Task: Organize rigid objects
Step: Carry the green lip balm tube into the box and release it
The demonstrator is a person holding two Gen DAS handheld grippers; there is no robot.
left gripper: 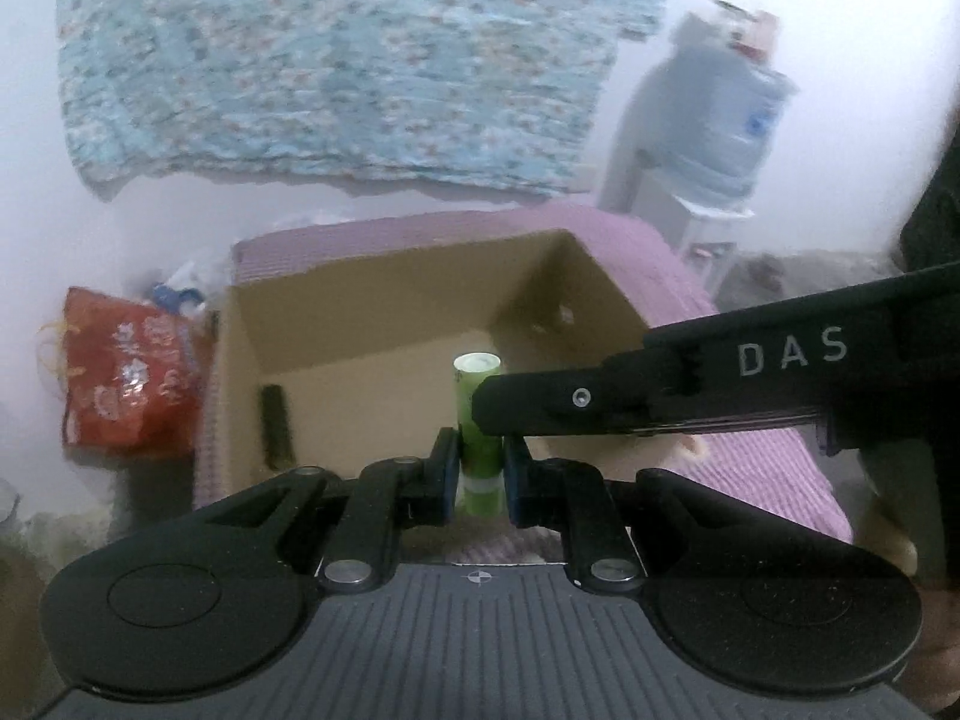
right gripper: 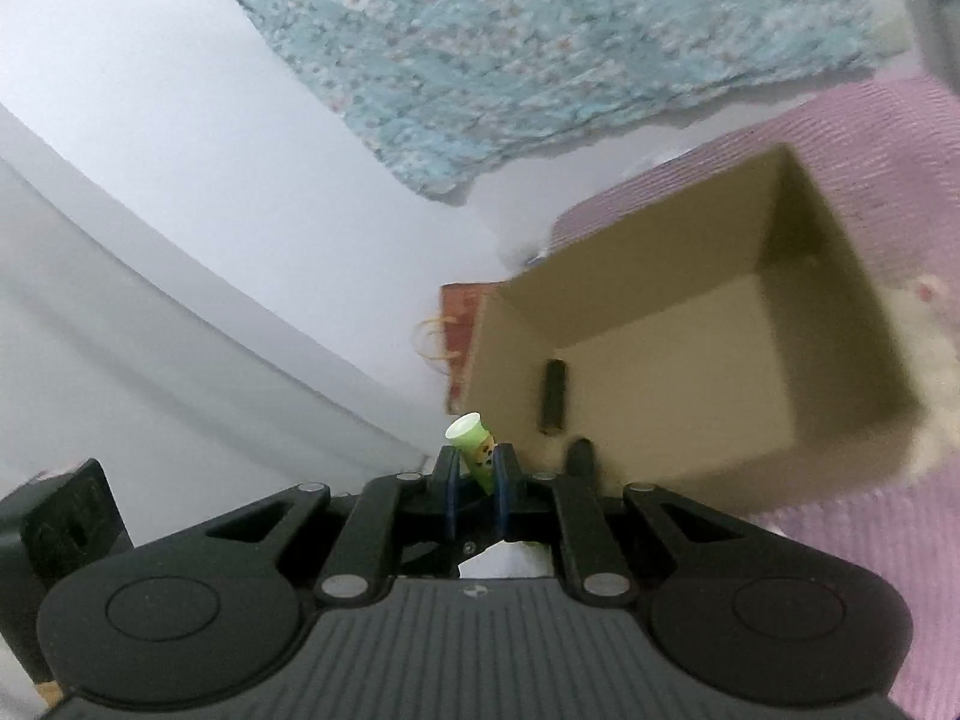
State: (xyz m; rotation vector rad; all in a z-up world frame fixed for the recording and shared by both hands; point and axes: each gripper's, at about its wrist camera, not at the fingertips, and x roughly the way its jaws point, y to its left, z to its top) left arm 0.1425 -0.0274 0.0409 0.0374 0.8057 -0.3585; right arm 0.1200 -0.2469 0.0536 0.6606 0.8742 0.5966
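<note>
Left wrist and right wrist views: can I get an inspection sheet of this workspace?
Surface: purple ribbed mat, with the box standing on it.
Job's things: green tube held in front of the open cardboard box; dark stick lies inside.
Clutter: red bag left of the box.
Grippers: left gripper and right gripper both shut on the tube.
Cables: nothing seen.
Surroundings: floral cloth on a white wall; water dispenser.

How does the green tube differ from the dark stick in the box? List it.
The tube is bright green with a pale cap; the stick is dark all over. The tube stands upright, clamped in the left gripper; the stick lies loose on the box floor. Both are slim and elongated.
</note>
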